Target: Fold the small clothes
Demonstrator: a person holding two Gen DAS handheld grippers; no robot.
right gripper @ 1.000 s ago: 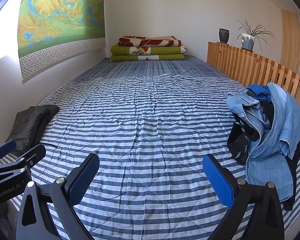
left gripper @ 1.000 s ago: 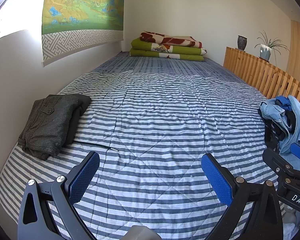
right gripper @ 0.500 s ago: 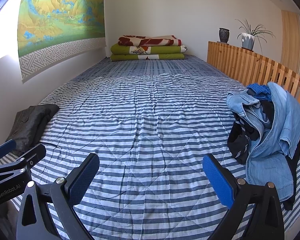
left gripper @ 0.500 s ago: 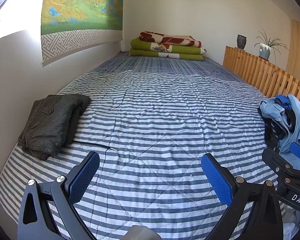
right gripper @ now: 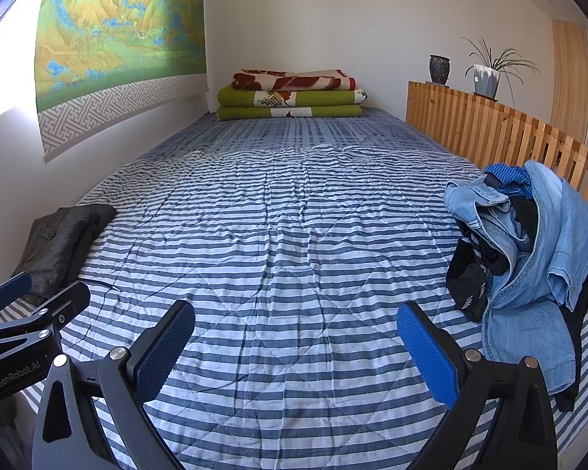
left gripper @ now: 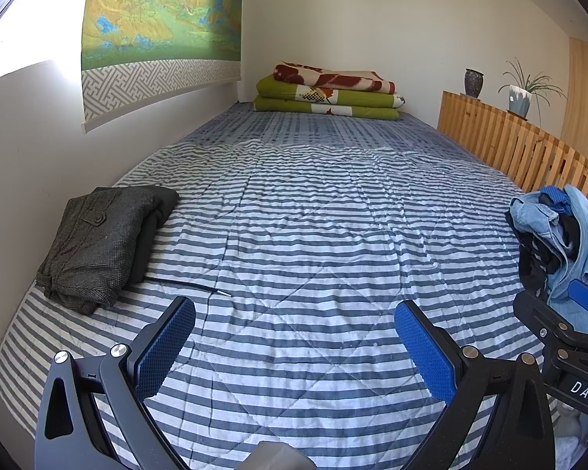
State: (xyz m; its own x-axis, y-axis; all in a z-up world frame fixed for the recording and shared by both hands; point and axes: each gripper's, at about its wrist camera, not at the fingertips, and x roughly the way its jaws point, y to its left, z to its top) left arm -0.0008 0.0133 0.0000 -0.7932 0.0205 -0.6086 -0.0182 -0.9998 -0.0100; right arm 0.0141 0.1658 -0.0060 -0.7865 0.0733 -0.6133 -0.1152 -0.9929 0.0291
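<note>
A pile of unfolded clothes [right gripper: 525, 258], light-blue denim over black pieces, lies at the bed's right side by the wooden rail; the left wrist view catches it at its right edge [left gripper: 560, 235]. A folded dark grey garment [left gripper: 98, 243] rests at the left by the wall, also the grey garment [right gripper: 58, 246] in the right wrist view. My left gripper [left gripper: 294, 337] hovers open over the striped quilt [left gripper: 313, 235], nothing between its blue pads. My right gripper [right gripper: 296, 337] is open and empty too, left of the pile. Each gripper appears at the edge of the other's view.
Folded green and red blankets [right gripper: 290, 96] are stacked at the far end of the bed. A slatted wooden rail [right gripper: 490, 133] runs along the right, with a dark vase [right gripper: 439, 69] and potted plant [right gripper: 488, 74] on it. A wall with a landscape hanging [left gripper: 156, 27] borders the left.
</note>
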